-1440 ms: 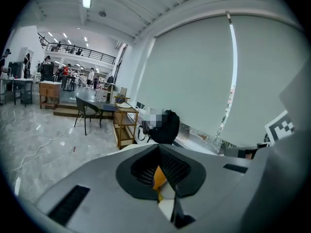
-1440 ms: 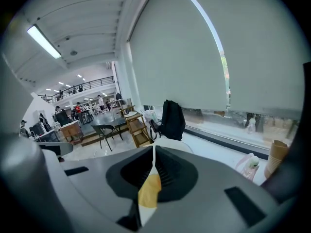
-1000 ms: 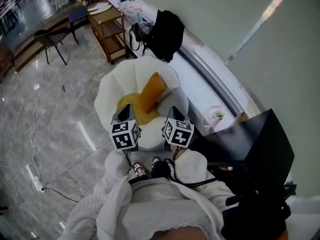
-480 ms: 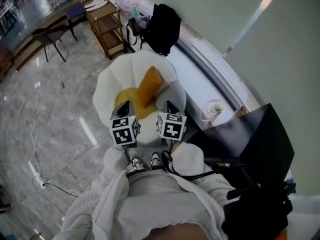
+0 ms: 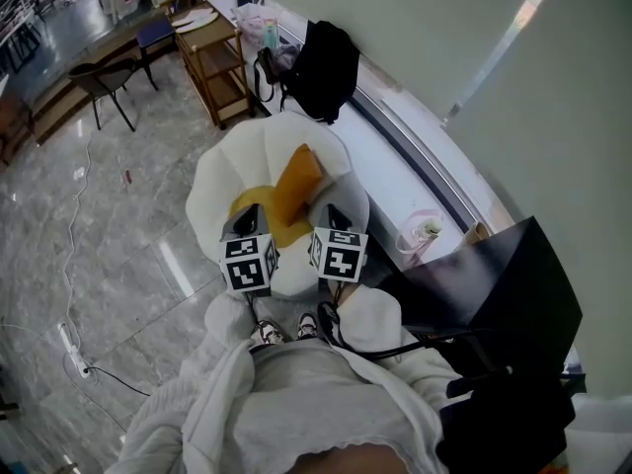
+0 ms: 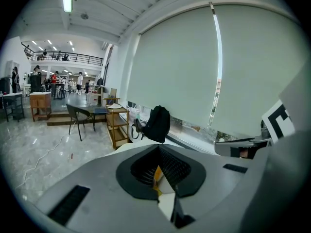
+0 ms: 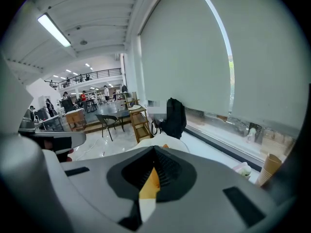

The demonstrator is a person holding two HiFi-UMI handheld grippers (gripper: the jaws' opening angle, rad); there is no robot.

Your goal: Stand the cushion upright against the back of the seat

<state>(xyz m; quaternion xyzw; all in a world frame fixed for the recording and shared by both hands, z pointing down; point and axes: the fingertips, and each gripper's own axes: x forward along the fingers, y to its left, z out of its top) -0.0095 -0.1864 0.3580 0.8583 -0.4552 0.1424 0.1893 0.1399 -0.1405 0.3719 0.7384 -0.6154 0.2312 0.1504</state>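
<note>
Though largely visible, cushion (image 5: pixel 298 181) base unclear.

At frame centre the orange square cushion (image 5: pixel 296 186) leans in the white round padded seat (image 5: pixel 212 191), left gripper (image 5: pixel 245 221) and right gripper (image 5: pixel 332 214) side by side just below, black fabric backpack (image 5: pixel 321 69) above, wooden shelf trolley (image 5: pixel 212 62) left of that.

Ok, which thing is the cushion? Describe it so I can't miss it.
Find the white round chair by the window ledge, just this side of the black backpack. The cushion is the flat orange square standing on edge against its back. It is darker than the yellow seat pad beneath it.
</note>
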